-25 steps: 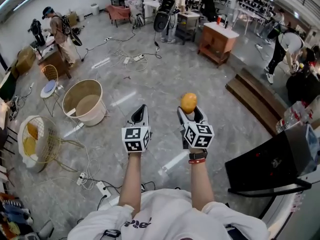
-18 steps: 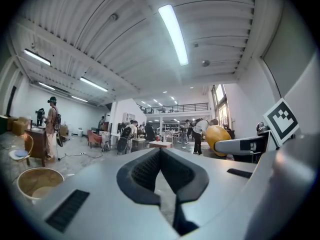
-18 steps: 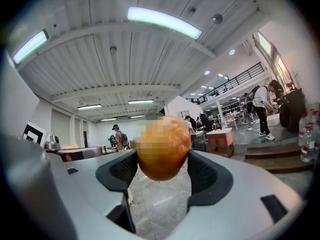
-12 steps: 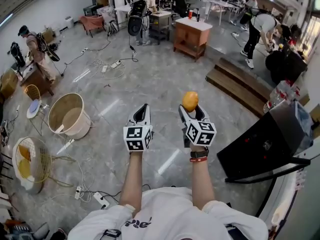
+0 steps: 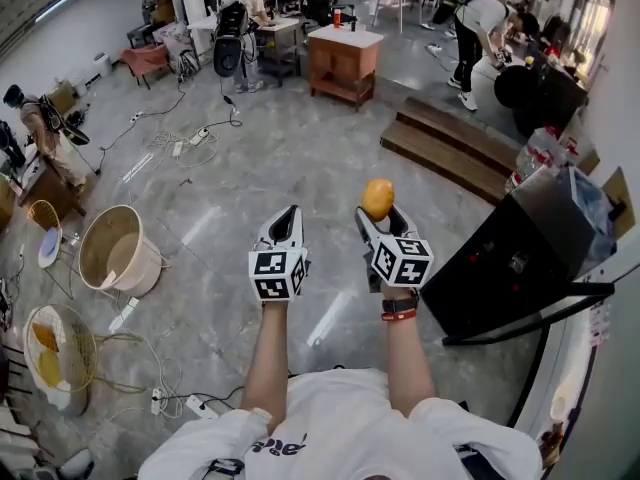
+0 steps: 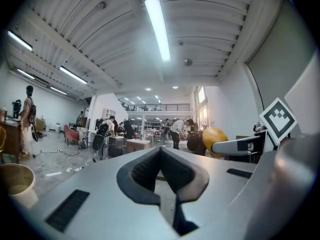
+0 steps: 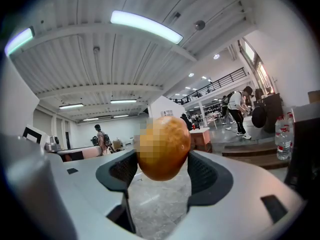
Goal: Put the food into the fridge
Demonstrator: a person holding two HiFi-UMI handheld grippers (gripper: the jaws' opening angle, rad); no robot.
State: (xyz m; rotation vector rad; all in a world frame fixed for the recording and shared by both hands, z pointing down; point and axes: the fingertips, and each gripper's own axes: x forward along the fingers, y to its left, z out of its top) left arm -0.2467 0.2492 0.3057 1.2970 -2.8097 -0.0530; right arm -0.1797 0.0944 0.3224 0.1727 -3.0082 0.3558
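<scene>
Orange-yellow fruit (image 7: 162,148) sits clamped between the right claw's (image 7: 161,166) jaws.

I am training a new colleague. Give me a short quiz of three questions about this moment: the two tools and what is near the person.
1. True or false: the left tool is holding the fruit.
2. What is between the jaws of the right tool? A: a bottle. B: a round orange-coloured fruit. C: nothing.
3. Fill the gap: in the head view, the beige tub stands on the person's ____ side.

Key: 1 false, because the left tool is shut and empty. 2 B, because the right tool is shut on the fruit. 3 left.
</scene>
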